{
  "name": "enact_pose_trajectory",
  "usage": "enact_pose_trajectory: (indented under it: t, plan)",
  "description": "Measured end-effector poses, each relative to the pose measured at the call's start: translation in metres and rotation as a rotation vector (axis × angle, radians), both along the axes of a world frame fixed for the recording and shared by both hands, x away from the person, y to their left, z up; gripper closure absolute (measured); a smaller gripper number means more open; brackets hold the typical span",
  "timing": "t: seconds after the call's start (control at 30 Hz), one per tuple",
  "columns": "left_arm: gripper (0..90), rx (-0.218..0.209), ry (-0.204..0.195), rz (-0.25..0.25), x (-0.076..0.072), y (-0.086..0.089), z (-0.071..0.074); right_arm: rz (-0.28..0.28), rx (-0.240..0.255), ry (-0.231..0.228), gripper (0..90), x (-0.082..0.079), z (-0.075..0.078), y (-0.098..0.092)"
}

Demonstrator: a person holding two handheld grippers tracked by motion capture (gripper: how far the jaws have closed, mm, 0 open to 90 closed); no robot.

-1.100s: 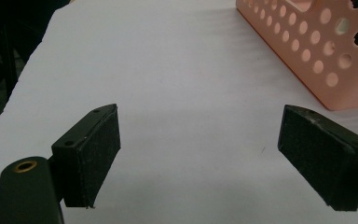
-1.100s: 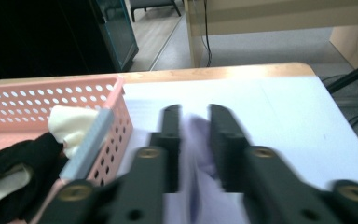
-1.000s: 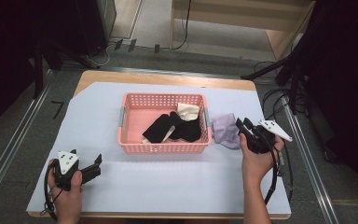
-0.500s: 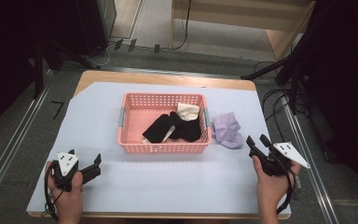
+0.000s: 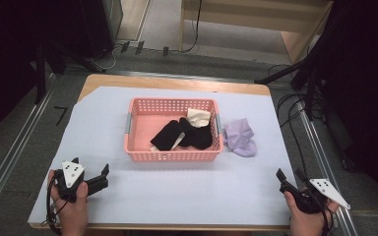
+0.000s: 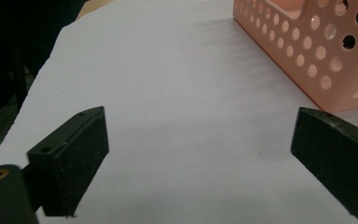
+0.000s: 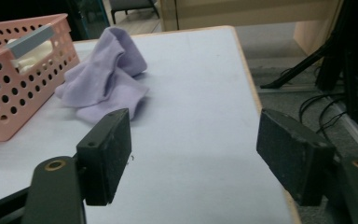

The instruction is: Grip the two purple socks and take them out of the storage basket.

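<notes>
**Both tools empty, jaws apart, at the near edge**

The left tool point(image 5: 91, 178) rests low on the worktop point(image 5: 187, 189), jaws spread, near the pink basket point(image 5: 142, 122). The right tool point(image 5: 290, 179) gapes at the near right corner, well apart from the lilac sock point(image 5: 240, 138) lying just beside the basket, which holds black socks point(image 5: 170, 135) and a cream sock point(image 5: 198, 117).

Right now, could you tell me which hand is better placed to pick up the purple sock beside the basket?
Right: the purple sock lies on the basket's right side, ahead of the right tongs, which are open.
</notes>
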State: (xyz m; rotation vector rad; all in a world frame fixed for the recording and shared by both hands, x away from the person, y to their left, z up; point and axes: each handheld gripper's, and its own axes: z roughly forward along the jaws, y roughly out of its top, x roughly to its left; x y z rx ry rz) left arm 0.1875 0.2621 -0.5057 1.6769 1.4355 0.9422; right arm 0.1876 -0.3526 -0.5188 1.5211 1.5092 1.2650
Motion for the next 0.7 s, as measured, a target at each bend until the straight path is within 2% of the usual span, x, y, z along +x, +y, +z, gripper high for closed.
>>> enact_pose_trajectory:
  t: [0.07,0.1,0.2,0.3,0.37,0.4,0.43,0.47,0.5,0.53,0.63,0.7]
  plan:
    - [2.6,0.002,0.001,-0.002,0.000,0.001,0.000,-0.005,-0.003,-0.015,24.8,-0.001,-0.001,-0.003]
    - [2.0,-0.005,0.001,0.001,0.000,0.000,0.000,-0.026,0.007,-0.025,23.4,-0.003,-0.004,-0.004]
    - [0.1,0.000,0.012,0.002,0.001,0.000,0.000,-0.045,-0.006,-0.028,22.2,-0.003,-0.008,-0.004]
    - [0.0,0.011,0.013,0.007,0.001,-0.001,0.000,-0.064,0.003,-0.030,21.3,-0.002,-0.008,-0.004]
    - [0.0,0.003,0.007,0.010,0.001,-0.001,0.000,-0.065,-0.017,-0.035,20.2,-0.002,-0.009,-0.003]
    - [0.0,-0.003,0.003,0.010,0.000,0.000,0.000,-0.060,-0.045,-0.038,20.3,-0.002,-0.009,0.001]
    - [0.0,-0.003,0.003,0.010,0.000,0.000,0.000,-0.060,-0.045,-0.038,20.3,-0.002,-0.009,0.001]
    - [0.0,-0.005,0.002,0.011,0.000,0.000,0.000,-0.043,-0.087,-0.030,20.2,-0.001,-0.009,0.004]
    - [0.0,-0.005,0.002,0.011,0.000,0.000,0.000,-0.043,-0.087,-0.030,20.2,-0.001,-0.009,0.004]
    - [0.0,-0.006,0.002,0.009,0.000,0.000,0.000,-0.024,-0.121,-0.015,18.9,0.001,-0.009,0.008]
    - [0.0,-0.006,0.003,0.007,0.000,0.001,0.000,-0.020,-0.132,-0.006,20.1,0.003,-0.009,0.008]
    - [0.0,-0.007,0.005,0.007,0.000,0.001,0.000,-0.019,-0.117,0.005,23.5,0.003,-0.009,0.007]
